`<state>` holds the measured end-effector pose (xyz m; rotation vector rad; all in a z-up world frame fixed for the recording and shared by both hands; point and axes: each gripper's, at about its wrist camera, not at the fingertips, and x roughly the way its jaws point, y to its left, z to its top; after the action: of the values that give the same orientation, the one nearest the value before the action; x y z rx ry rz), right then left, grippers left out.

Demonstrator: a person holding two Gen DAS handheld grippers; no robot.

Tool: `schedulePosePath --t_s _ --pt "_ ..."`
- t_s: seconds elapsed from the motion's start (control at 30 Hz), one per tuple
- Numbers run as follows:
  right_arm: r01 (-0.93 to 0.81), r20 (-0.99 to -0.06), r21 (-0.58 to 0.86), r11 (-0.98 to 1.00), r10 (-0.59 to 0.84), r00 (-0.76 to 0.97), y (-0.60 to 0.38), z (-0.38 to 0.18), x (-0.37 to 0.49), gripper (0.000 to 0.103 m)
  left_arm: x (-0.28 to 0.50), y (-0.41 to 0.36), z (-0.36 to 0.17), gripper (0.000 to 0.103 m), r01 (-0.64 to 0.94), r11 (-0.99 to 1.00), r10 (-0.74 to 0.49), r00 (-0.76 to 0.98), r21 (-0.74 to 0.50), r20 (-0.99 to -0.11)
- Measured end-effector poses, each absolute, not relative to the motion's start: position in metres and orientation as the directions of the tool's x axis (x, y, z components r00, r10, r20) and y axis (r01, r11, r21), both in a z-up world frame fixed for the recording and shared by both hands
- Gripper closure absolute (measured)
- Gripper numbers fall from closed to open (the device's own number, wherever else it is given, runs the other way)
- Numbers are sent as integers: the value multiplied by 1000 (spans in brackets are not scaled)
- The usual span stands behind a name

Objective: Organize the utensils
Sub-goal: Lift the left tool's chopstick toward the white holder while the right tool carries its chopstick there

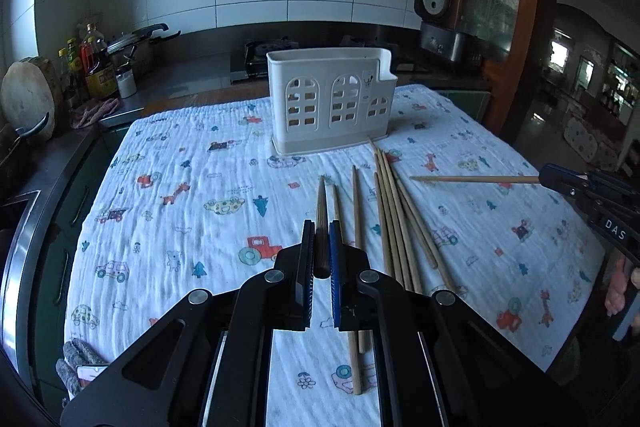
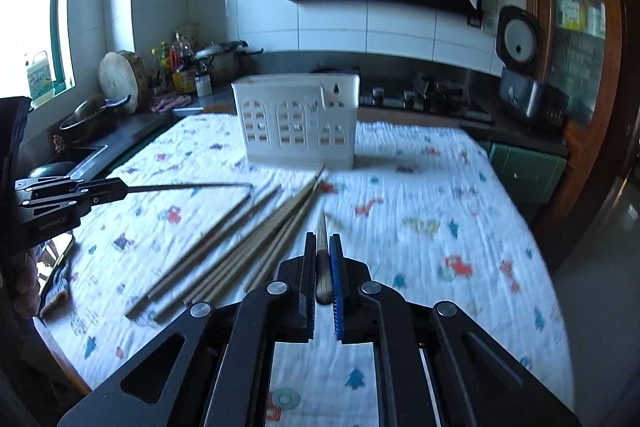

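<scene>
Left gripper (image 1: 321, 233): jaws closed on one dark chopstick (image 1: 321, 211), lifted clear of the printed cloth (image 1: 180, 211). Loose chopsticks (image 1: 390, 223): pale bundle lying on the cloth, right of the jaws. White holder (image 1: 330, 103): upright at the far end (arched cut-outs). Right gripper (image 1: 544, 179): at the right edge, clamping a pale chopstick (image 1: 476, 179).

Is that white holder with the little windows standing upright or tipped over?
Upright. The white holder stands on its base on the printed cloth, open rim upward, in both views.

One white utensil holder (image 1: 331, 103), two held chopsticks, roughly nine loose chopsticks (image 1: 390, 211)
</scene>
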<state>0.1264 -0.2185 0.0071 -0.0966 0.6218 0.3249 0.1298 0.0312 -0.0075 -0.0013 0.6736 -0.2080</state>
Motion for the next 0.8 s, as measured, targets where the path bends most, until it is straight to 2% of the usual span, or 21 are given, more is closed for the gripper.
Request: schedulePosePath --t_s 0.2,0.3,0.57,0.8 --pt "-378 -566 10 926 317 761 -215 47 157 96 152 34 20 97 194 980 -183 776 -48 -604" --pt "-396 -564 19 918 337 754 -214 71 179 96 168 37 37 97 203 976 -207 776 -75 -596" --pt "-407 -562 41 912 358 746 -216 135 243 96 201 28 91 97 240 971 -209 791 -23 -575" --pt "-391 -508 68 918 369 779 -214 179 287 96 216 25 166 97 272 962 -237 846 3 -478"
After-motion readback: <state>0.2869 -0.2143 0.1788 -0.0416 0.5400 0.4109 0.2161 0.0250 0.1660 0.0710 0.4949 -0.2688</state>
